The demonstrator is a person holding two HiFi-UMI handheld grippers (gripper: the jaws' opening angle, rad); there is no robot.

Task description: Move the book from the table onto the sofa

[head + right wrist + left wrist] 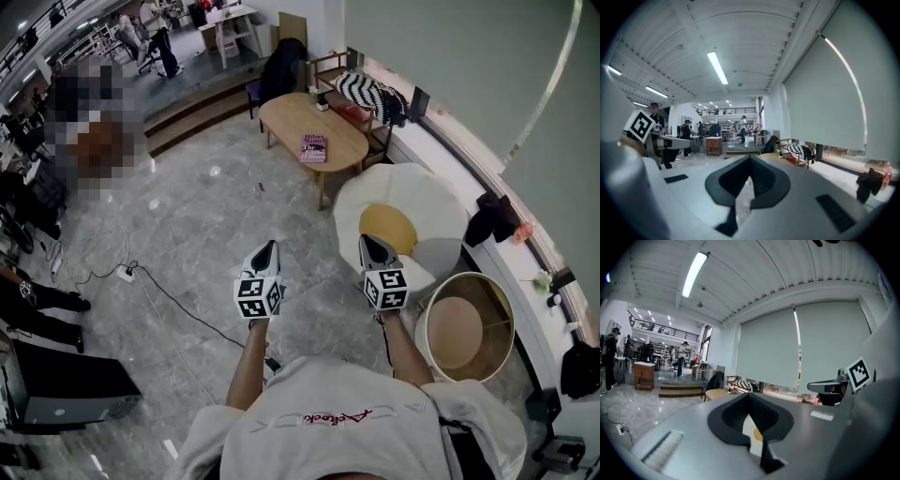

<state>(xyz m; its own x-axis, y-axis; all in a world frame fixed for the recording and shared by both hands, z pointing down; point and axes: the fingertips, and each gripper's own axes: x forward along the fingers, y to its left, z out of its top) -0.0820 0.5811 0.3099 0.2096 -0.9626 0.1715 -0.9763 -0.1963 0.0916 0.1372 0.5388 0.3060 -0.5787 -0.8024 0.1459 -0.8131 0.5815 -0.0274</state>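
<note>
Book point(313, 148): one, with a pinkish-purple cover, lying flat on the near-right part of the table, at about twelve o'clock from the person and well apart from both grippers. Largest in view is the grey polished stone floor point(197, 225). On it stands one oval wooden table point(286, 117). Beyond it, at one o'clock, is one wooden-framed sofa point(325, 67) carrying one black-and-white striped cushion point(361, 92). Nearer, also at one o'clock, sits one white fried-egg-shaped seat point(431, 202) with a round yellow middle. At about three o'clock stands one round, rimmed wooden drum point(494, 323). There are two grippers, held side by side and pointing toward twelve: the left gripper point(269, 247) and the right gripper point(373, 242). Each has its jaws pressed together with nothing between them. Each bears one cube, the left marker cube point(258, 295) and the right marker cube point(385, 287). Smallest is one white power strip point(126, 274) on the floor at ten o'clock, with a black cable running from it.
</note>
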